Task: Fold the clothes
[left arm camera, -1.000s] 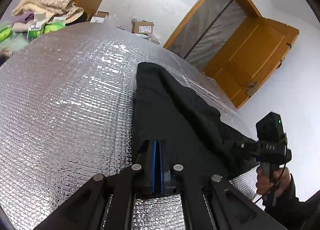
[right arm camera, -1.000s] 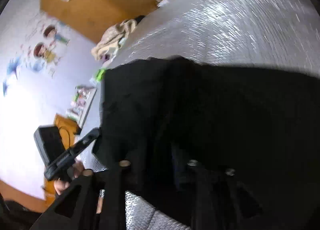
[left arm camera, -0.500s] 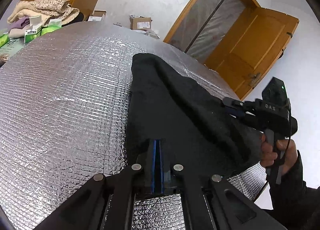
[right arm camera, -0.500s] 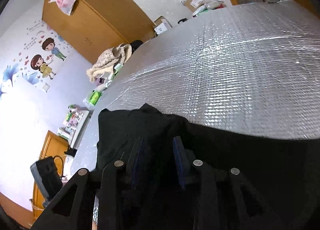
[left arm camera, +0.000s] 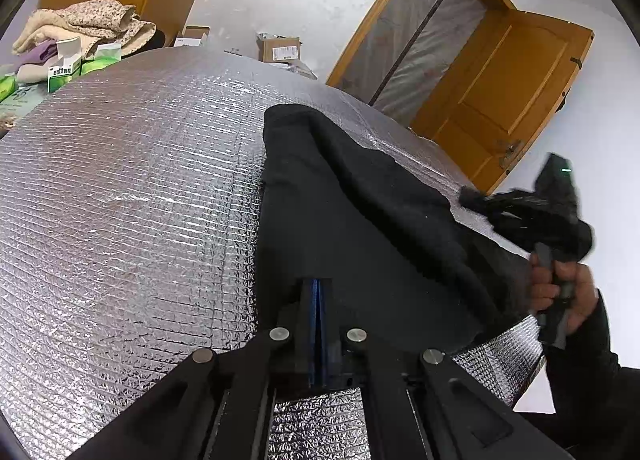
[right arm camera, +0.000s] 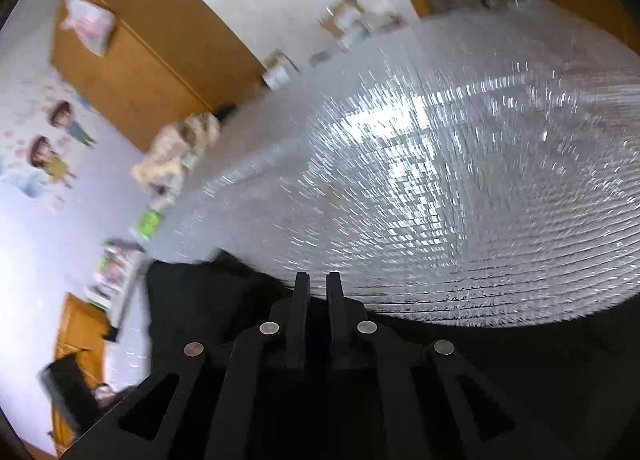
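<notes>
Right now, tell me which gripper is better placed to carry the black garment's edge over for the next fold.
Left. The left gripper is shut on the black garment lying on the silver foil mat. The right gripper is off the cloth, jaws closing on nothing.

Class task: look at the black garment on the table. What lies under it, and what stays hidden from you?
Under the black garment lies the silver quilted cover, visible all around it. Whatever sits beneath the cloth's folds is hidden.

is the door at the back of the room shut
No, the door stands swung open beside the doorway, which is covered by a hanging sheet.
</notes>
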Demonstrator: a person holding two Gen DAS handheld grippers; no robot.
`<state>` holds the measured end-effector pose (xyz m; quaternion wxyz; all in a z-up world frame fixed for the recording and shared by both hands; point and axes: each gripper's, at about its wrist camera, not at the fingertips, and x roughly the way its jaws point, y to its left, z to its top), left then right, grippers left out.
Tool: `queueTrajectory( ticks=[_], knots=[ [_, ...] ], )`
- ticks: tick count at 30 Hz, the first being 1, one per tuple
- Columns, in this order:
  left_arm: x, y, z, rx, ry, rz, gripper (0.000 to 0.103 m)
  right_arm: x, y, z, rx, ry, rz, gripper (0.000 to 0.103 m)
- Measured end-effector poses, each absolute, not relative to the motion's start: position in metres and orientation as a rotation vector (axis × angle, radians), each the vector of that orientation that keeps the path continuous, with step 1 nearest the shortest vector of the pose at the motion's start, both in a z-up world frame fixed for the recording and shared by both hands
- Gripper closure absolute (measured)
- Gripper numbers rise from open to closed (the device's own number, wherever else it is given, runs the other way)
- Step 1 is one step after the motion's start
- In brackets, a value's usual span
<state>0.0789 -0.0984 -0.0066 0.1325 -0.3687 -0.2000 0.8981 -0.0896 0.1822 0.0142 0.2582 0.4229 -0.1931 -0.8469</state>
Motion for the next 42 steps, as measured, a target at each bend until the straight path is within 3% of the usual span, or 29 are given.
queueTrajectory(
  ticks=[4,9,21,24,25,26,36,42],
  knots=[
    [0.082,-0.099,-0.007,-1.065,-0.581,2.606,0.101,-0.062,0.170,0.033,1.049,-0.486,-2.164,0.072],
    [0.086,-0.100,-0.006,-1.070,-0.581,2.615,0.101,-0.055,0.137,0.013,1.157,-0.349,-2.093,0.072],
    [0.080,-0.097,-0.003,-1.076,-0.552,2.631,0.101,-0.070,0.126,0.007,1.168,-0.327,-2.061,0.068],
    [0.081,-0.096,-0.003,-1.076,-0.544,2.633,0.101,-0.074,0.123,0.006,1.179,-0.333,-2.045,0.075],
    [0.082,-0.096,-0.003,-1.076,-0.538,2.633,0.101,-0.076,0.123,0.005,1.184,-0.341,-2.045,0.095],
    [0.082,-0.096,-0.003,-1.076,-0.532,2.632,0.101,-0.078,0.123,0.005,1.189,-0.349,-2.046,0.098],
    [0.078,-0.090,0.000,-1.078,-0.469,2.632,0.101,-0.101,0.151,-0.001,1.189,-0.448,-2.141,0.099],
    [0.078,-0.090,0.002,-1.088,-0.456,2.636,0.101,-0.102,0.151,-0.002,1.191,-0.463,-2.147,0.094]
  ],
)
